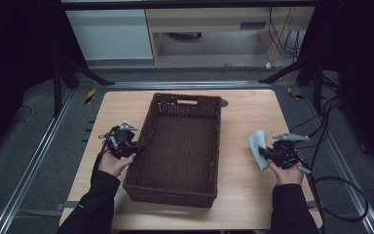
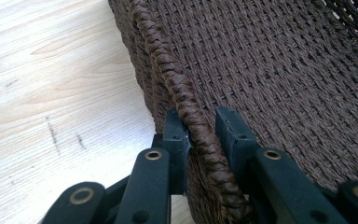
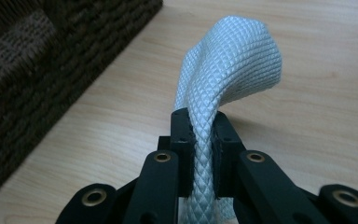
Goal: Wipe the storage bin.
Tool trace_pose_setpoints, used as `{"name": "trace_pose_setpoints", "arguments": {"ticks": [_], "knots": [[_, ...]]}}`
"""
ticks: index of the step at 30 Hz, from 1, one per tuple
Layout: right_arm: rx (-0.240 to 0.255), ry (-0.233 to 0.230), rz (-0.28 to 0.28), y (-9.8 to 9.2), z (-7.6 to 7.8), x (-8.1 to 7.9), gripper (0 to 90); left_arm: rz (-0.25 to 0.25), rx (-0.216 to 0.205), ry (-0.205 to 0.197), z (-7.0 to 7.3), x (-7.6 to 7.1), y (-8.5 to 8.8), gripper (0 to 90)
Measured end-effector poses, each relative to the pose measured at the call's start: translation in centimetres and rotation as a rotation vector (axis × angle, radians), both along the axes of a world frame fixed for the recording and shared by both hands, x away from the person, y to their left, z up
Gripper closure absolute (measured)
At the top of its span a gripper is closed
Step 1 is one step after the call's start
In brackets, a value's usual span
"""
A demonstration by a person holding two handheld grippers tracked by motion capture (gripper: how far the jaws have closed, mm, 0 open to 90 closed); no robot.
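Note:
A dark brown woven basket [image 1: 146, 127] stands empty in the middle of the wooden table [image 1: 246, 109]. My left gripper [image 1: 137, 147] is at the basket's left wall. In the left gripper view the braided rim [image 2: 168, 65] runs between the jaws of the left gripper [image 2: 201, 126], and both pads press on it. To the right of the basket, my right gripper [image 1: 264, 152] holds a light blue cloth [image 1: 258, 141] just above the table. Seen from the right gripper view, the right gripper [image 3: 203, 126] pinches the quilted cloth [image 3: 237, 60], which stands up and folds over beyond the fingertips.
The basket's wall [image 3: 51, 60] lies to the left of the held cloth, with bare wood between them. Black cables [image 1: 331, 185] trail off the table's right edge. Dark stand legs [image 1: 78, 73] rise behind the table on both sides.

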State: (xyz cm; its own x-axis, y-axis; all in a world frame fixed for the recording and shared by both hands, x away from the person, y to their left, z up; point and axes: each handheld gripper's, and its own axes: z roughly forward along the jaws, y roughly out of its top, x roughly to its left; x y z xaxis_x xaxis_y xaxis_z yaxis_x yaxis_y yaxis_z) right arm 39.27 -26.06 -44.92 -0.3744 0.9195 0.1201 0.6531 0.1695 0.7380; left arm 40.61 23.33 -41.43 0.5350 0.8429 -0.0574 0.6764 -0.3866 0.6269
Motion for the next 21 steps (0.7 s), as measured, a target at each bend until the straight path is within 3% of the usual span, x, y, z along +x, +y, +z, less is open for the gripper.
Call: {"name": "trace_pose_setpoints", "arguments": {"ticks": [10,17,21], "knots": [[-0.001,-0.039,0.035,2.2,1.0,2.0,82.6,-0.011,0.017,0.003,0.1,0.1,-0.4,74.2],[-0.002,-0.052,0.038,2.8,1.2,3.4,82.6,-0.021,0.016,0.006,0.1,0.4,-0.2,74.3],[0.024,-0.063,0.039,3.2,1.5,4.2,82.6,-0.048,0.025,0.009,0.1,0.8,0.2,74.5]]}}
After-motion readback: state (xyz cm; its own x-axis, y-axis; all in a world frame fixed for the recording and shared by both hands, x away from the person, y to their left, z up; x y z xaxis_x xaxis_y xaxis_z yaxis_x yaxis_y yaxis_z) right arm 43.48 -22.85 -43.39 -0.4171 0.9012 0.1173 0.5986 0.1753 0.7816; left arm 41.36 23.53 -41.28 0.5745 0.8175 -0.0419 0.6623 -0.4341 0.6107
